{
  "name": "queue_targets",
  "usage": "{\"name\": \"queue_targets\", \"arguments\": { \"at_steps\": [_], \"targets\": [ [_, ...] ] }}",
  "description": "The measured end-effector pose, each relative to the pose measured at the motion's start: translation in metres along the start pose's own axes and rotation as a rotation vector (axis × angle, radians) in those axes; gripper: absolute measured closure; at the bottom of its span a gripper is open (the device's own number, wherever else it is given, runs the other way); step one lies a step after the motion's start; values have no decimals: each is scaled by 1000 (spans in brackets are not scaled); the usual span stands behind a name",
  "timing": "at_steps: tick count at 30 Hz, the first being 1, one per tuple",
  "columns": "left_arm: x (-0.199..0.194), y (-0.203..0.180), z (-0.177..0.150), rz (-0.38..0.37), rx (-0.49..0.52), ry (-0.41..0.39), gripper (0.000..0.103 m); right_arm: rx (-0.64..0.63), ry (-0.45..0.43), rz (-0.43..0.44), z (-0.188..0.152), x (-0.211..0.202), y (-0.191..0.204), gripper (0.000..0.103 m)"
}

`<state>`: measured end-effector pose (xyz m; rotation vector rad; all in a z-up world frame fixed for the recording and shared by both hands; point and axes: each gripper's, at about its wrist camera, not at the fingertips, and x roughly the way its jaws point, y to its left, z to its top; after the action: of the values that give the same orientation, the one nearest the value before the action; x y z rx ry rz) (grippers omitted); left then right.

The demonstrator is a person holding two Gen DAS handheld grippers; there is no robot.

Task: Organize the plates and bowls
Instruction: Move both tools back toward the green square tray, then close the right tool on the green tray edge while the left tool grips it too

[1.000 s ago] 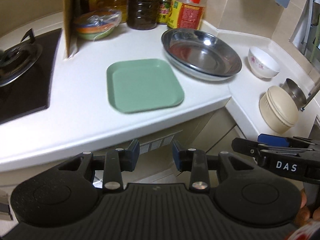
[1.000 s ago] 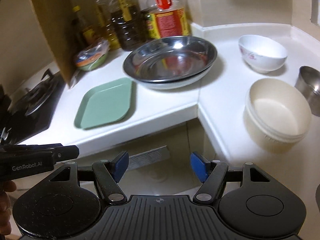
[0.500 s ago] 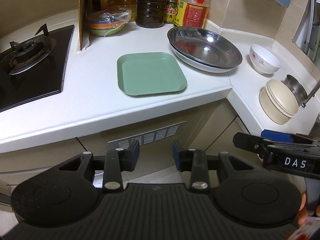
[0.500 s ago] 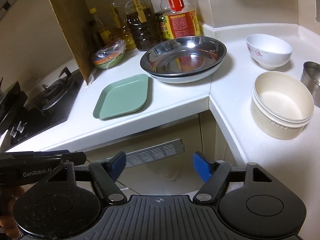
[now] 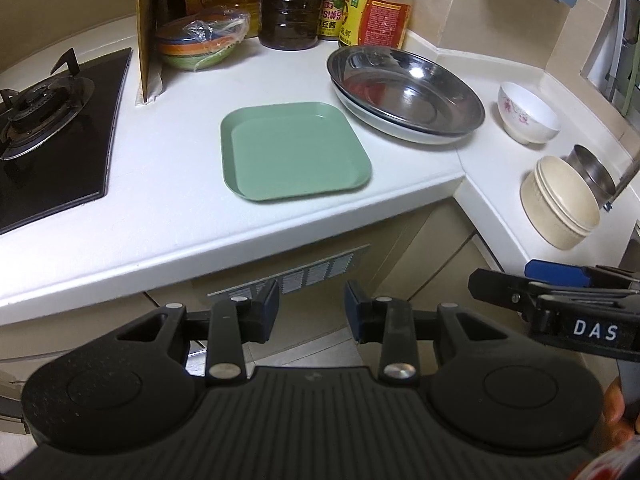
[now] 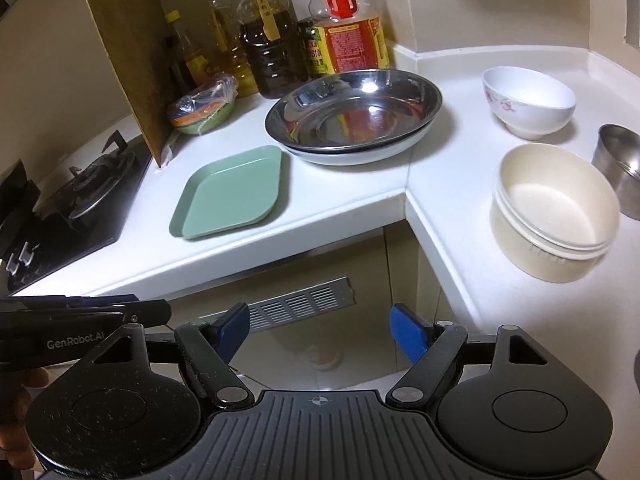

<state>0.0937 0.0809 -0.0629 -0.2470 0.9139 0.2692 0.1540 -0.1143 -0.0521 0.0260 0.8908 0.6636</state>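
Note:
A green square plate [image 5: 294, 152] [image 6: 229, 192] lies flat on the white counter [image 5: 168, 184]. A steel dish [image 5: 404, 88] [image 6: 354, 110] sits stacked on a white plate [image 5: 400, 130] behind it. A white flowered bowl [image 5: 527, 113] [image 6: 528, 102], stacked cream bowls [image 5: 562, 204] [image 6: 554, 210] and a steel cup [image 5: 592, 168] [image 6: 620, 164] stand on the right counter wing. My left gripper [image 5: 312, 310] and right gripper [image 6: 320, 334] are both open and empty, held in front of the counter edge, below it.
A gas hob [image 5: 44, 120] is at the left. A cardboard sheet [image 5: 146, 28] stands beside wrapped coloured bowls [image 5: 200, 40]. Oil and sauce bottles [image 5: 292, 4] line the back wall. A cabinet vent [image 6: 280, 306] is below the counter.
Both grippers have pulled back and away from the counter, so the view has widened. Nothing on the counter has moved. Both grippers have stayed open.

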Motion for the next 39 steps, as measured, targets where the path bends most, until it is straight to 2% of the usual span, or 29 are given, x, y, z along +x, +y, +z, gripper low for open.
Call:
{"name": "queue_targets", "arguments": {
  "at_steps": [8,18,23,39],
  "targets": [
    [14,31,18,11,-49,10,70,32,-22,48,18,19,8,27],
    [40,60,43,-19,-92,-5,70,44,-55,61,43,56,21,51],
    [57,74,54,-19,-118,-10,70,26,-59,51,54,76,28,56],
    [92,81,76,-37,-89,5,73,26,-44,5,74,124,30,72]
  ]
}}
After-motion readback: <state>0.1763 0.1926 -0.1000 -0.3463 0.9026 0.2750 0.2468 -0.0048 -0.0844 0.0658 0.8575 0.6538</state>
